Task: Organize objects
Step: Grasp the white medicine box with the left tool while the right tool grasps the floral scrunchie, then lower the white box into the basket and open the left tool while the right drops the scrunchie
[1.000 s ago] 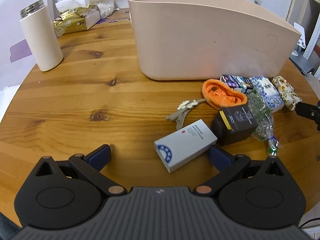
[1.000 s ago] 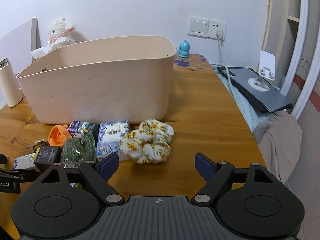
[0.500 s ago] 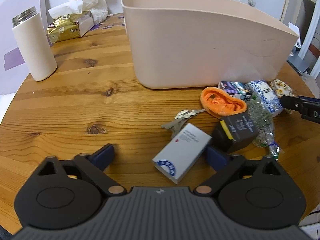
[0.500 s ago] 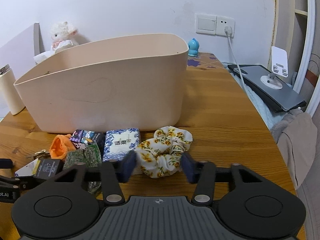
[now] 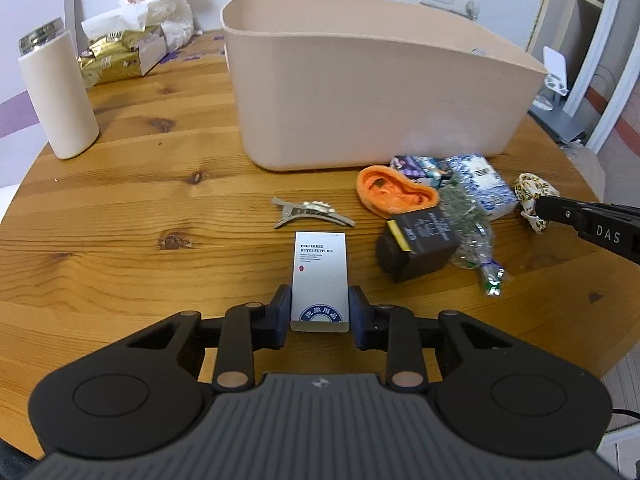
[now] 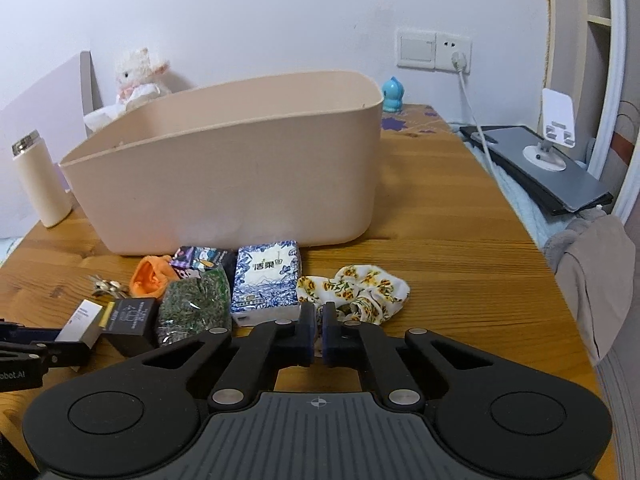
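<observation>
Moved since 1 s ago: both grippers went from wide spread to closed; white hotel-supplies box turned from slanted to lengthwise between left fingers; hair clip now lies clear of it.
Left gripper (image 5: pixel 320 314): jaws pinching near end of white box (image 5: pixel 321 278), one pad on each long side. Box long axis runs straight away from jaws, toward the bin.
Right gripper (image 6: pixel 318 334): jaws nearly pressed together, nipping near edge of floral scrunchie (image 6: pixel 356 290); how much cloth is caught can't tell.
Bin (image 5: pixel 372 92): beige, open top, upright, behind the clutter. Inside not visible from either cam, contents can't tell.
Key relation: bin lies straight ahead of left jaws, beyond hair clip (image 5: pixel 310 213); bin rim stands well above the tabletop, so the box prob. needs a lift before going fwd. From right gripper, bin is ahead and to the left.
Nearer arm: judged right, scrunchie sits closer to bin wall than box does.
Still in front of bin: orange ear model (image 5: pixel 394 196), black box (image 5: pixel 420 248), green packet (image 5: pixel 468 220), blue-white tissue pack (image 5: pixel 486 184), dark snack pack (image 5: pixel 416 164).
</observation>
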`<state>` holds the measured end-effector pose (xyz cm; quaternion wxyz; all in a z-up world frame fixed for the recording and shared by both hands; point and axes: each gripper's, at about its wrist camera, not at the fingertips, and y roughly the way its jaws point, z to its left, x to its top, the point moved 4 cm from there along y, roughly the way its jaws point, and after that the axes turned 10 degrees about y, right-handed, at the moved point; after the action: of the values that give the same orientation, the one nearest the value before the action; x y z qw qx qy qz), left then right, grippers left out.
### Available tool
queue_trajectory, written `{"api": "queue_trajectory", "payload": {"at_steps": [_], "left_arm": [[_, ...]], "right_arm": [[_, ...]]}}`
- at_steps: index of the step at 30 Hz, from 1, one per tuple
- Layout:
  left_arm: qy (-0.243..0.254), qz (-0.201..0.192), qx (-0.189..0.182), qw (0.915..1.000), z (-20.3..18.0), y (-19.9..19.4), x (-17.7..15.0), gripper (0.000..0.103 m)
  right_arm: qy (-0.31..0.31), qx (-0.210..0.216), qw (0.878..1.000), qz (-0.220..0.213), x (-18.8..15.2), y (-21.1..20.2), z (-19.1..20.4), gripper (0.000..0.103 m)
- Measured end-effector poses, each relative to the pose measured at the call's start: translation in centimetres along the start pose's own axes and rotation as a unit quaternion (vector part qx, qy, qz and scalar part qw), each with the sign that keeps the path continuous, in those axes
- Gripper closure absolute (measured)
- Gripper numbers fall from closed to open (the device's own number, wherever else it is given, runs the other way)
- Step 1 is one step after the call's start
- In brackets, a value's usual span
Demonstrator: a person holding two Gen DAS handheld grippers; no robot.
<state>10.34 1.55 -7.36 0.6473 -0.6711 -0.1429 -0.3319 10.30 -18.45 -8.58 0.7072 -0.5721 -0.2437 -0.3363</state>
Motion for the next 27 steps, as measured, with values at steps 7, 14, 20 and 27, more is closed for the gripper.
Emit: {"api": "queue_trajectory", "payload": {"at_steps": [7,14,20,27], "left_arm": [[0.002,-0.049,-0.002,0.9988,0.3,-3.5,1.0,0.071],[0.012,-0.117,0.021,0.9928,1.3,-6.9,4.9,0.071],[0.016,-0.154,0.032,0.9874,1.7,-7.6,8.9,0.071],[0.017,-0.155,0.038,0.9870,1.3,-4.8,13.5,0.071]], "right_arm": [[0.015,-0.001,0.999,-0.043,1.2,-3.4,-0.2,0.100],[0.008,0.014,0.994,-0.106,4.6,-6.2,1.1,0.100],[-0.010,0.027,0.990,-0.138,7.4,-6.3,2.7,0.100],[-0.026,0.041,0.987,-0.151,9.7,-4.2,3.9,0.100]]}}
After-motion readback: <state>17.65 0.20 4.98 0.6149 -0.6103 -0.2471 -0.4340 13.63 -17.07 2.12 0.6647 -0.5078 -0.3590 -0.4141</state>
